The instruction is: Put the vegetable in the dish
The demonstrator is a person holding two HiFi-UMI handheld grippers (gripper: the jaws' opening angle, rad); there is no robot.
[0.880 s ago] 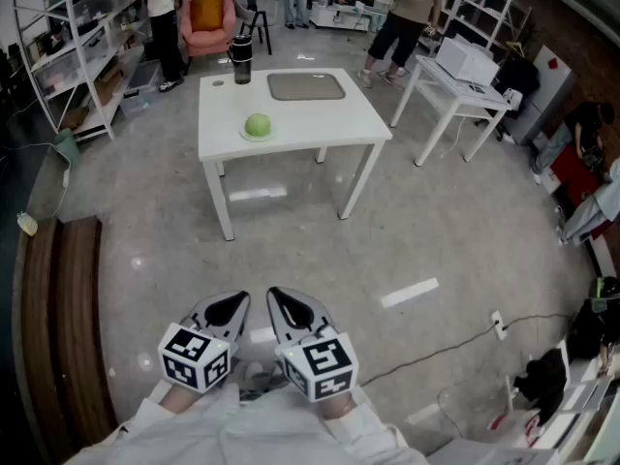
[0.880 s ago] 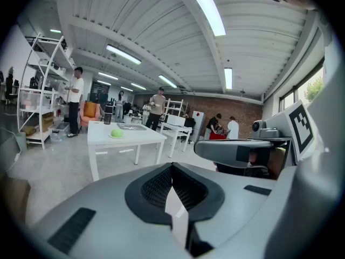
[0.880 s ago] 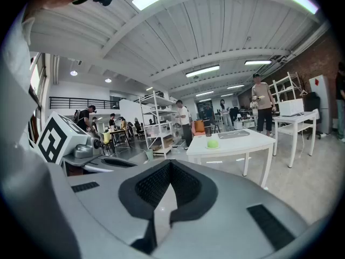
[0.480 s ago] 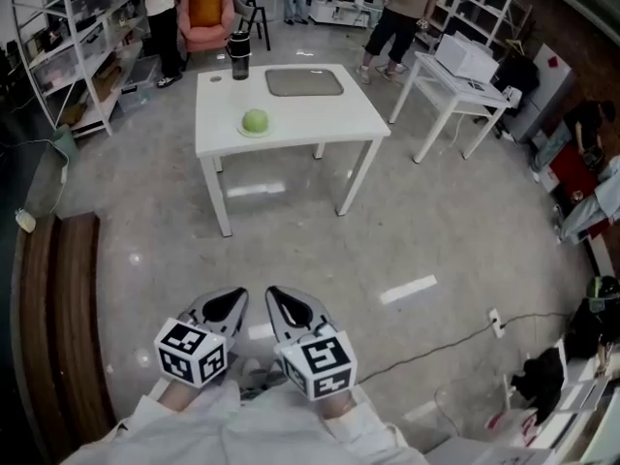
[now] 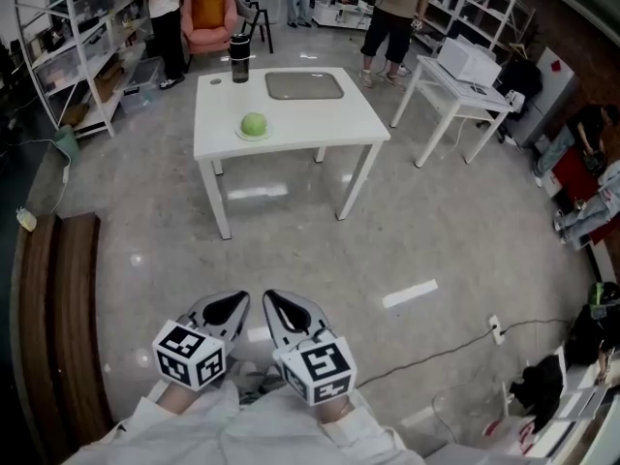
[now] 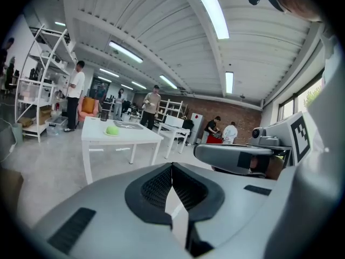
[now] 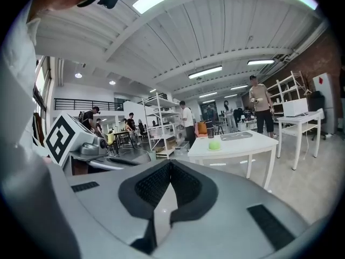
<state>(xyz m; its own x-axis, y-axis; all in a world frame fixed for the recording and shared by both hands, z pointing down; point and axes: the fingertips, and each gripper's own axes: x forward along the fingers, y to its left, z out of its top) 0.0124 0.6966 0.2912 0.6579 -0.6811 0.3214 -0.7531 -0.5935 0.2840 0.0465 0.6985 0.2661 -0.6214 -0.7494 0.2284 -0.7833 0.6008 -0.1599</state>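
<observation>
A round green vegetable (image 5: pixel 254 124) sits on a small pale dish (image 5: pixel 242 134) on the white table (image 5: pixel 320 114) far ahead of me. The vegetable (image 6: pixel 112 129) is small in the left gripper view, and the vegetable (image 7: pixel 214 144) is just as small in the right gripper view. My left gripper (image 5: pixel 225 307) and right gripper (image 5: pixel 284 308) hang side by side close to my body, far short of the table. Both are shut with nothing between their jaws.
A grey tray (image 5: pixel 304 84) and a dark tumbler (image 5: pixel 238 58) stand on the table's far half. A second white table (image 5: pixel 460 76) with a white box is at right. Several people stand at the back near shelving (image 5: pixel 68 37) and a pink armchair (image 5: pixel 206 17). A wooden bench (image 5: pixel 53 318) runs along my left; cables (image 5: pixel 465 342) lie on the floor at right.
The table and the vegetable have drifted slightly left and up in the head view as I shifted. Both grippers keep their place and stay shut.
</observation>
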